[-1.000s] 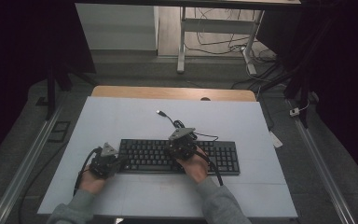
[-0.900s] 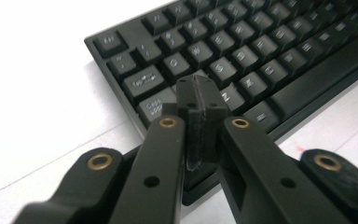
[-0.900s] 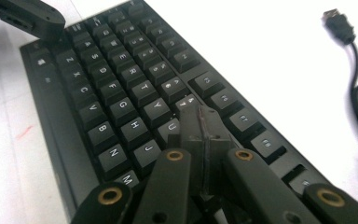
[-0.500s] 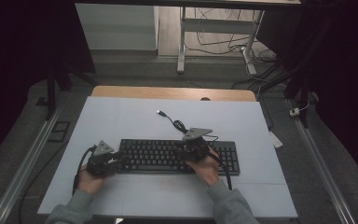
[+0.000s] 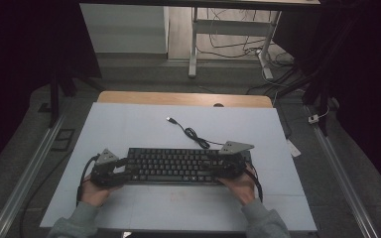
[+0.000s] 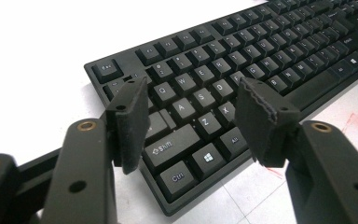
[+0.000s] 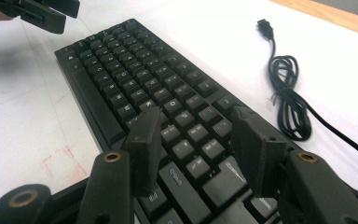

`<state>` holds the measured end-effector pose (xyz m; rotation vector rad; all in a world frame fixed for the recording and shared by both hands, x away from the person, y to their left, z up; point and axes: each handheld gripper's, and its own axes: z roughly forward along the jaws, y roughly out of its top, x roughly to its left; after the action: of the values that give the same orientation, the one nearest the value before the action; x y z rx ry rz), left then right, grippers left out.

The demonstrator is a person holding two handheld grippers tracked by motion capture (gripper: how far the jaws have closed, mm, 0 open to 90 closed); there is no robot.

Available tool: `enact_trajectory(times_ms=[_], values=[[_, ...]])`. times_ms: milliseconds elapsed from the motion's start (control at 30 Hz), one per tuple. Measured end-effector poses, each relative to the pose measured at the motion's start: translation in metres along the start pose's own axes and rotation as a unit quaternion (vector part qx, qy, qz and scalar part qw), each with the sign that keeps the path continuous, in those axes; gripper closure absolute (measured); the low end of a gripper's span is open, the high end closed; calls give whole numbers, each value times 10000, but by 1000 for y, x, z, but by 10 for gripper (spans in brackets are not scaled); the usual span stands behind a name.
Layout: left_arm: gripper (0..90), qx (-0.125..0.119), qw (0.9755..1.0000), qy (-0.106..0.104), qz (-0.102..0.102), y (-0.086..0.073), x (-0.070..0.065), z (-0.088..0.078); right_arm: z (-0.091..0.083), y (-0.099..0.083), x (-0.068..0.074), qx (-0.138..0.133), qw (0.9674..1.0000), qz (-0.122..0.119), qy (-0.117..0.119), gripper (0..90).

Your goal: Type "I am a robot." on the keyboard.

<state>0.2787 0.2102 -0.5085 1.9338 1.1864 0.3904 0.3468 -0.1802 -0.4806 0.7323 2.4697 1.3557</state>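
Note:
A black keyboard lies across the white table, with its coiled black cable and USB plug behind it. At the keyboard's left end is my left gripper. Its jaws have just been opening, and in the left gripper view the left gripper stands open above the Shift and Z keys without pressing on anything. My right gripper is at the right end. It has also been opening, and the right gripper is open over the keys. The cable lies to its right.
A wooden strip runs along the table's far edge. Metal rails flank the table on both sides, and desk legs and floor cables stand beyond it. Faint red marks show on the table in front of the keyboard.
The right hand has moved rightward along the keyboard, from near its middle to its right end. The left hand has stayed at the left end.

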Motion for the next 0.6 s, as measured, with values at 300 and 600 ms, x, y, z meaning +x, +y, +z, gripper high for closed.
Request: enact_trajectory(times_ms=[300, 600], values=[[388, 15, 10000, -85, 37, 1, -1, -1, -4, -2, 0, -22, 10000, -74, 10, 524], [361, -22, 9996, -230, 144, 4, -1, -6, -3, -4, 0, -9, 10000, -95, -4, 520]])
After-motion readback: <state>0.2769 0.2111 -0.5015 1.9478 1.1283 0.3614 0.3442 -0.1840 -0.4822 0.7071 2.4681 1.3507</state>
